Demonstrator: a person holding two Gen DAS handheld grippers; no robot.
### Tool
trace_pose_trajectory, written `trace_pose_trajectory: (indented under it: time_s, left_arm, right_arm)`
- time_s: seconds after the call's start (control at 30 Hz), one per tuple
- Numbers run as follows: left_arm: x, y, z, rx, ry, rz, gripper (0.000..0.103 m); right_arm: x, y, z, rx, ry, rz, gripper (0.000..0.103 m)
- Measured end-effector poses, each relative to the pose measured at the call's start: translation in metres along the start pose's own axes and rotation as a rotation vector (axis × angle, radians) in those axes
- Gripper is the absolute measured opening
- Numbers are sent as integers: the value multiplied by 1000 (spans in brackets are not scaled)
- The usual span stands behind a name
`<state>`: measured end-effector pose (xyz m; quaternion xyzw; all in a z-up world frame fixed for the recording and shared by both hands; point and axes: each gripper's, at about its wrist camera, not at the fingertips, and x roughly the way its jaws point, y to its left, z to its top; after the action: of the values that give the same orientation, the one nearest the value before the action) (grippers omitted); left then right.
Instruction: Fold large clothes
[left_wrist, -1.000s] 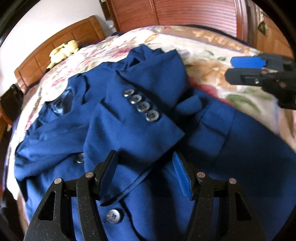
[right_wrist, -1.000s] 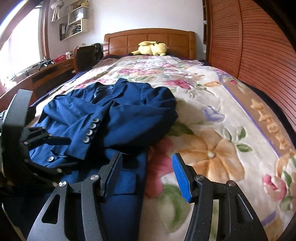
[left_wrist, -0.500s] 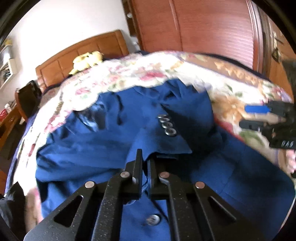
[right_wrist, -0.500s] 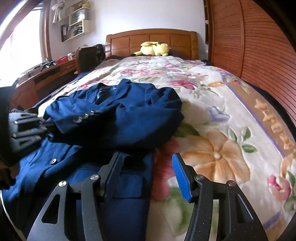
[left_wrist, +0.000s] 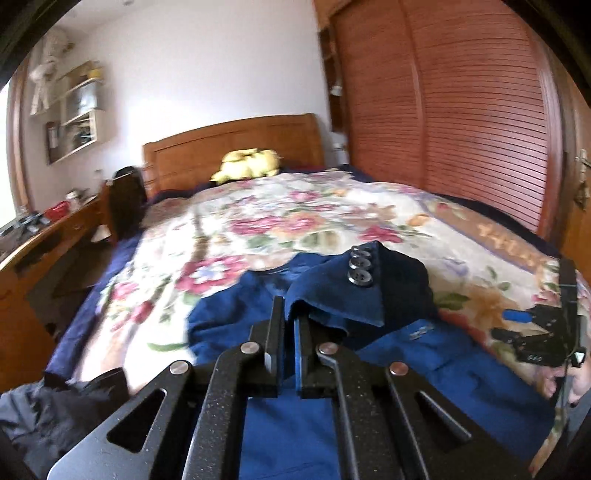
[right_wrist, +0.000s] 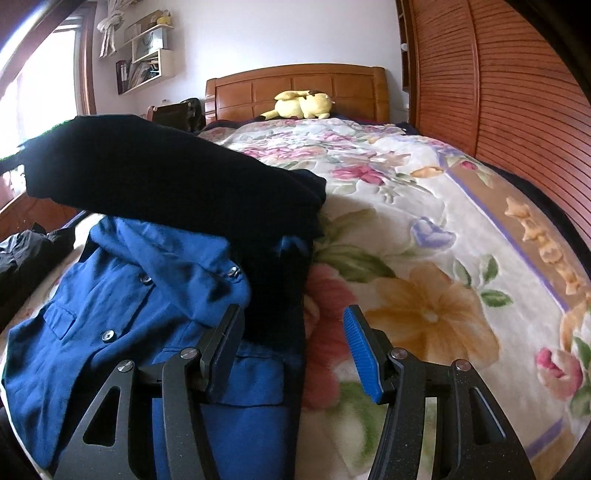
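A blue suit jacket (left_wrist: 424, 365) lies on the flowered bedspread (left_wrist: 258, 229). My left gripper (left_wrist: 290, 332) is shut on the cuff of its sleeve (left_wrist: 343, 295), which carries dark buttons, and holds it lifted above the jacket. In the right wrist view the lifted sleeve (right_wrist: 166, 177) hangs dark across the upper left, over the jacket's front (right_wrist: 129, 295). My right gripper (right_wrist: 293, 343) is open and empty, low over the jacket's right edge. It also shows at the right of the left wrist view (left_wrist: 532, 336).
A yellow plush toy (right_wrist: 303, 105) lies by the wooden headboard (right_wrist: 295, 86). A slatted wooden wardrobe (right_wrist: 498, 92) runs along the right. A desk (left_wrist: 33, 251) and dark chair (left_wrist: 125, 199) stand left of the bed. Dark clothing (left_wrist: 48, 406) lies at the bed's near left corner.
My left gripper closed on the sleeve cuff and lifted it up and back, pulling the sleeve off the jacket. The right gripper stayed open, almost still.
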<state>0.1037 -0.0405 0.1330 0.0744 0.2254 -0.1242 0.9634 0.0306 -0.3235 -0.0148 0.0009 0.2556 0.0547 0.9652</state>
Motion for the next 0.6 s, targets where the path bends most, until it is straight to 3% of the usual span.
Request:
trace_pose_trajectory:
  time_s: [0.13,0.23,0.33,0.4,0.47,0.6]
  left_arm:
    - [29,34,-37,-74,168,44,4]
    - [51,36,-67,-27,263,96,4]
    - [59,36,-83,-41,289,65,5]
    - [57,37,-89,-48,281,56,13]
    - [52,40,-91,-68,257,46,28]
    - [36,49,-90,-141,216,2,33]
  right_arm:
    - [4,3,0,-23,7,6,58]
    - [8,5,1,-27,14,11,58]
    - [8,8,3,-30,11,13,58]
    - [9,9,3,-35,11,12,58]
    - [11,8,3,-38,15,13,58]
    - [16,10,4,-49,24,18,58]
